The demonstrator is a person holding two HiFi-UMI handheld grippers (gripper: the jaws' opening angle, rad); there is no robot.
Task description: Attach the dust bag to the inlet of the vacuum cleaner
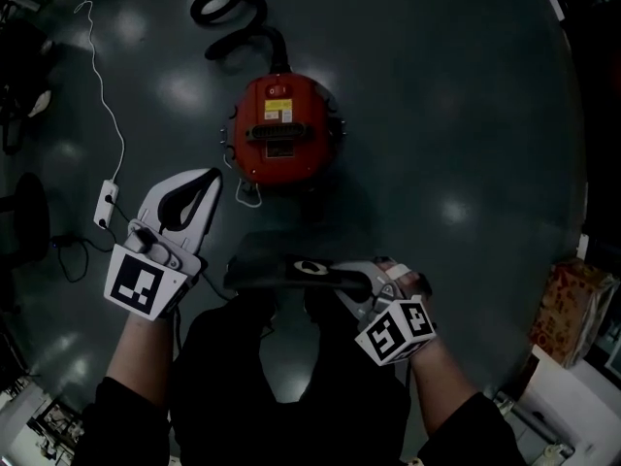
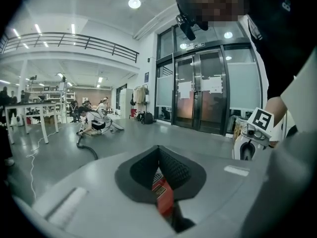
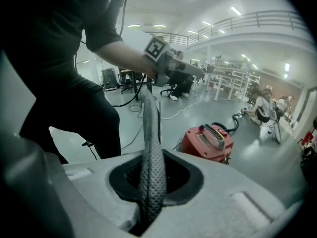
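Observation:
The red vacuum cleaner [image 1: 281, 129] stands on the dark floor ahead of me, also in the right gripper view [image 3: 207, 143]. My right gripper [image 1: 335, 280] [image 3: 148, 182] is shut on a flat, dark, textured dust bag [image 1: 267, 268] [image 3: 150, 148]. The bag lies across in front of my legs and shows a pale oval opening [image 1: 309, 267]. My left gripper [image 1: 206, 184] [image 2: 161, 182] is shut on nothing and points at the vacuum cleaner from its lower left. A strip of red shows through the slit between its jaws. Both grippers are short of the vacuum cleaner.
A black hose [image 1: 233, 17] curls away from the vacuum cleaner's far side. A white power strip [image 1: 105, 202] and its cable lie on the floor at the left. A cardboard box [image 1: 572, 304] stands at the right. People sit on the floor [image 2: 94, 123] far off, near glass doors [image 2: 198, 98].

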